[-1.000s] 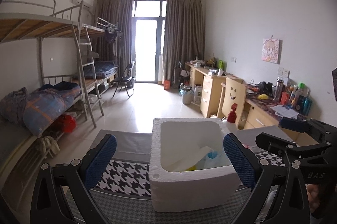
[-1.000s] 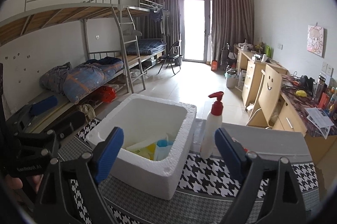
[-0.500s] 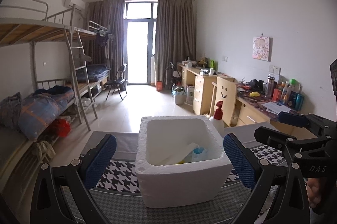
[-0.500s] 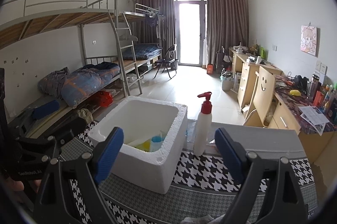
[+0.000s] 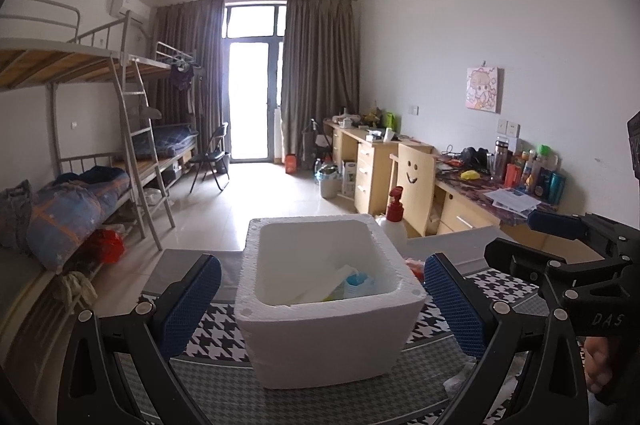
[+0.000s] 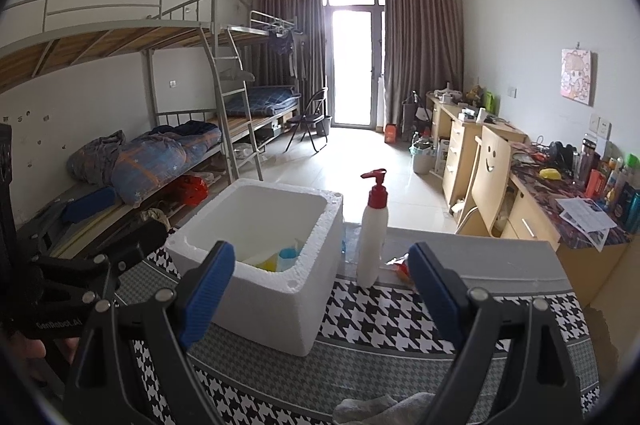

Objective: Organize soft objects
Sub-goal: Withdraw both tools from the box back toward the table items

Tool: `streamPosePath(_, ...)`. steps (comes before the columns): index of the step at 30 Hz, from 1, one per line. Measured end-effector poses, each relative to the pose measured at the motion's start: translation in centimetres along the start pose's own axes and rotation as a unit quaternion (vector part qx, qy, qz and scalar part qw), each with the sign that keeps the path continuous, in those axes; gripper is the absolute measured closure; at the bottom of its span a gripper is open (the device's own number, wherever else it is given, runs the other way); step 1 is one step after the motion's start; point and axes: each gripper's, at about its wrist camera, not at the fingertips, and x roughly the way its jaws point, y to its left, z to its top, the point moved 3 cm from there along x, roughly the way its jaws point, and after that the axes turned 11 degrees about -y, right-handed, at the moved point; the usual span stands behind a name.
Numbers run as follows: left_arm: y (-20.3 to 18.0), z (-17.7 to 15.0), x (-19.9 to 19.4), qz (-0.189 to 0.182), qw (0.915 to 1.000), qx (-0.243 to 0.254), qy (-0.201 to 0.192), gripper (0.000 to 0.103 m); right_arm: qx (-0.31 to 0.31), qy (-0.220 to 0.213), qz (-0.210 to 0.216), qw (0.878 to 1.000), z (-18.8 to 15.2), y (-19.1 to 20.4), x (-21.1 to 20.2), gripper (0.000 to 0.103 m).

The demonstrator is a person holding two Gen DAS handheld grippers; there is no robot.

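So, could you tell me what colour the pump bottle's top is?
Red pump bottle's top, clearest in the right wrist view.

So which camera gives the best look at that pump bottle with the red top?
The right wrist view: the bottle stands whole and unobstructed beside the foam box. In the left wrist view, only its red pump and shoulder peek out behind the box.

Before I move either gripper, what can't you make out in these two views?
- Contents of the white foam box: both views show only white, blue and yellow scraps; the walls hide the rest.
- Grey cloth: right wrist view, cut off by the bottom edge.
- Small red item beside the white pump bottle with red top: right finger partly covers it.
- Pale crumpled thing: left wrist view, behind the left gripper's finger.
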Motion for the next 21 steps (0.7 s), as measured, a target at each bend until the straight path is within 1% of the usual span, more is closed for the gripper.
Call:
streamPosePath(10,-1.5,-0.4,-0.3,-0.029,0.9996,0.004,0.005,0.001,0.011,-0.002,-0.014,1.000,-0.5,-0.8,-1.2,0.012)
streamPosePath(21,-2.4,-0.8,-0.7,-0.046,0.9989,0.005,0.007,0.001,0.019,-0.004,-0.024,1.000,-1.1,-1.4,-2.0,0.012)
